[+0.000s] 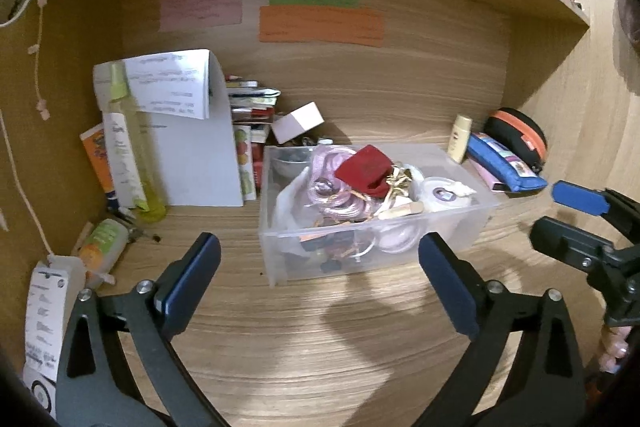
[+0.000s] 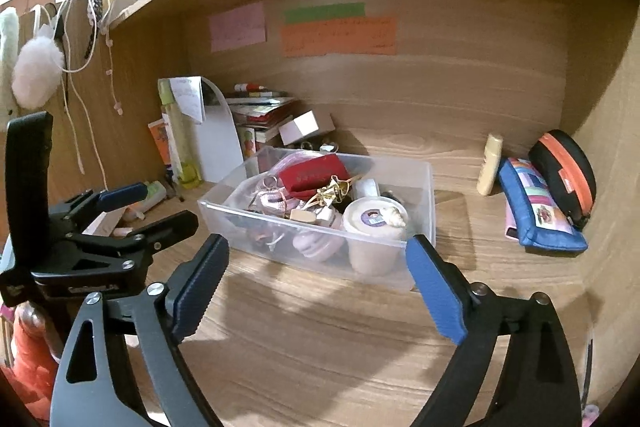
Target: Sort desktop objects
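A clear plastic box [image 1: 276,259] [image 2: 216,215] stands on the wooden desk, filled with small items: a red pouch [image 1: 366,173] [image 2: 312,175], pink cords, a white round tub [image 1: 442,193] [image 2: 374,223]. My left gripper [image 1: 320,247] [image 2: 170,205] is open just in front of the box, with nothing between its fingers. My right gripper [image 2: 318,247] [image 1: 548,211] is open too, near the box's front right corner, and holds nothing. Neither gripper touches the box.
A blue pencil case [image 2: 536,215], a black and orange case [image 2: 564,171] and a cream bottle [image 2: 491,163] lie at the right wall. At the left stand a white file holder [image 1: 196,155], a green spray bottle [image 1: 136,147], stacked books [image 1: 252,107] and a small white box [image 1: 298,121]. A shelf runs overhead.
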`<state>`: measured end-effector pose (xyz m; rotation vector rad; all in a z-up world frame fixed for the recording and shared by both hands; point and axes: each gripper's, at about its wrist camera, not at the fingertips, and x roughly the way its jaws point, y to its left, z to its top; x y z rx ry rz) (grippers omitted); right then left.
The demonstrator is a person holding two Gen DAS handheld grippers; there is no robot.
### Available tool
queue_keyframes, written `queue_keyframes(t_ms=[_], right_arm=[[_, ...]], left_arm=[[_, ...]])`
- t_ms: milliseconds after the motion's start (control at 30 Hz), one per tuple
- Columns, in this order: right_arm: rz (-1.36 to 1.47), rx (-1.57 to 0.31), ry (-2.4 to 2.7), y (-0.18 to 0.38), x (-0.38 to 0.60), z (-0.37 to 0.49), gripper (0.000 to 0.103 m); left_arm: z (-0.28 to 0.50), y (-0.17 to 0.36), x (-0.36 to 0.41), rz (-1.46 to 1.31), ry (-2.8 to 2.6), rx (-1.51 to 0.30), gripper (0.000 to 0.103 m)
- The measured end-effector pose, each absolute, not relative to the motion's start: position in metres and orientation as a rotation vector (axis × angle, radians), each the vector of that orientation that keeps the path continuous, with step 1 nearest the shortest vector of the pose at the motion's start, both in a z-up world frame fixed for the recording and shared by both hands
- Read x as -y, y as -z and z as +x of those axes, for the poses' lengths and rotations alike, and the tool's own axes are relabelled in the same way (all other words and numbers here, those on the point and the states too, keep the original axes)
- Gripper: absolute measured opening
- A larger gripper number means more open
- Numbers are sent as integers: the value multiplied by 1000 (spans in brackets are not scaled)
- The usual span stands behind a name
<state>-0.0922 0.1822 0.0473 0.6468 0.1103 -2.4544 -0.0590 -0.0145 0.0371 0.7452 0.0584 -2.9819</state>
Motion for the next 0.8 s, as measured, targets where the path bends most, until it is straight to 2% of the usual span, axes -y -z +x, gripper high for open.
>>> queue_keyframes(t_ms=[233,800], right_arm=[[654,-116,2483,-42,-188,-89,90],[684,-116,2470,-35,-190,-92,91]], left_arm=[[-60,-34,16,761,2986,-123,101],[-59,-36,15,746,2978,-127,101]])
